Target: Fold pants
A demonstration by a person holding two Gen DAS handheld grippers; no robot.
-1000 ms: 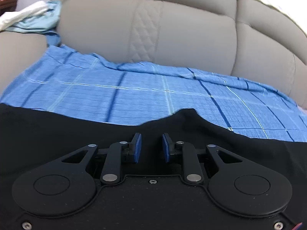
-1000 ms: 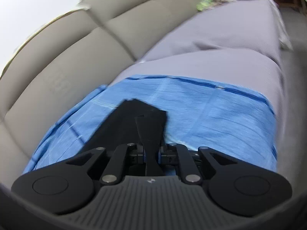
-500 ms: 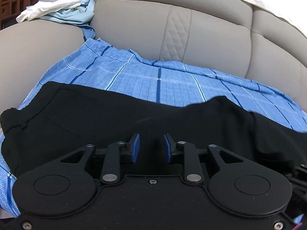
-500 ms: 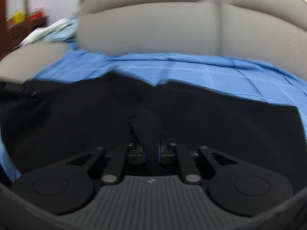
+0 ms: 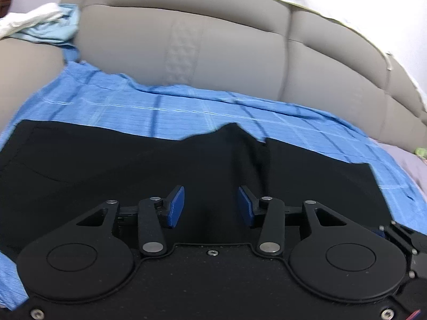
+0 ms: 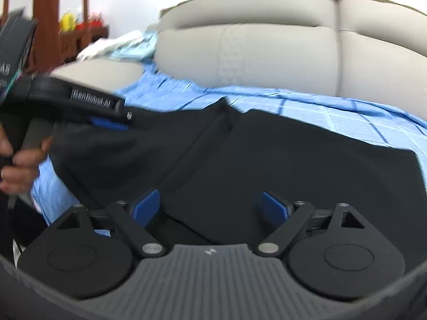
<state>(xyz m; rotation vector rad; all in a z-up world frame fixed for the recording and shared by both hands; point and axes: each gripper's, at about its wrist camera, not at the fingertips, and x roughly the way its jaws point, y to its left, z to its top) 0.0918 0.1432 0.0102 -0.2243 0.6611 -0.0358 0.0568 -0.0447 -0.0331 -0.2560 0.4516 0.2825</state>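
Note:
Black pants (image 5: 133,165) lie spread on a blue checked sheet (image 5: 186,112) on a sofa seat. They also fill the middle of the right wrist view (image 6: 293,160), one part folded over another with a diagonal edge. My left gripper (image 5: 210,206) is open just above the black cloth and holds nothing. My right gripper (image 6: 210,205) is wide open over the near edge of the pants, empty. The left gripper also shows in the right wrist view (image 6: 106,117), held by a hand (image 6: 18,165) at the pants' left side.
The grey sofa backrest (image 5: 213,48) rises right behind the sheet. White and light blue clothes (image 5: 40,24) lie on the armrest at far left. Wooden furniture (image 6: 72,26) stands beyond the sofa's left end. The right gripper's edge (image 5: 405,242) shows at lower right.
My right gripper has let go of the black cloth and opened wide. My left gripper has opened wider. The pants now lie flat, folded over.

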